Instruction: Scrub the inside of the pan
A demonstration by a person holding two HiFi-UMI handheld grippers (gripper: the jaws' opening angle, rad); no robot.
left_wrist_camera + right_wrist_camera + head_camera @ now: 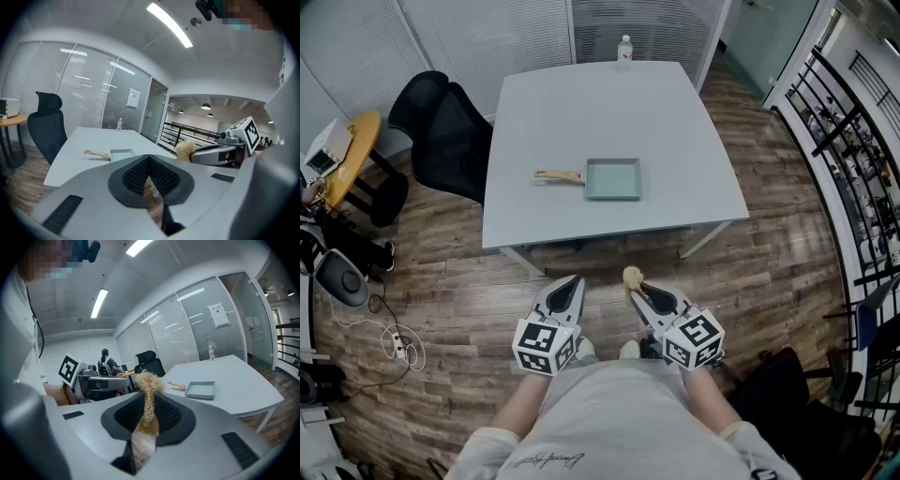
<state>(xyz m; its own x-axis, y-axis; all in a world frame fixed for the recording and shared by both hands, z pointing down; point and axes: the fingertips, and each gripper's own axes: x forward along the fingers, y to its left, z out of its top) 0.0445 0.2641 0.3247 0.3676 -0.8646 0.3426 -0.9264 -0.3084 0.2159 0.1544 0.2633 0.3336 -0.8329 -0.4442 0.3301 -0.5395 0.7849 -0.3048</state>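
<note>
A square pale blue pan (614, 178) with a wooden handle (558, 175) lies on the grey table (609, 103), handle pointing left. The pan (200, 389) also shows in the right gripper view and small (121, 153) in the left gripper view. My right gripper (635, 286) is shut on a straw-coloured scrubber (149, 385), whose tuft (632, 276) sticks out past the jaws. My left gripper (572, 284) is shut with nothing in it. Both grippers hover over the floor in front of the table, well short of the pan.
A water bottle (624, 49) stands at the table's far edge. A black office chair (445, 131) sits left of the table, a round yellow table (349, 150) further left. A black railing (853, 159) runs along the right. Cables (398, 347) lie on the wood floor.
</note>
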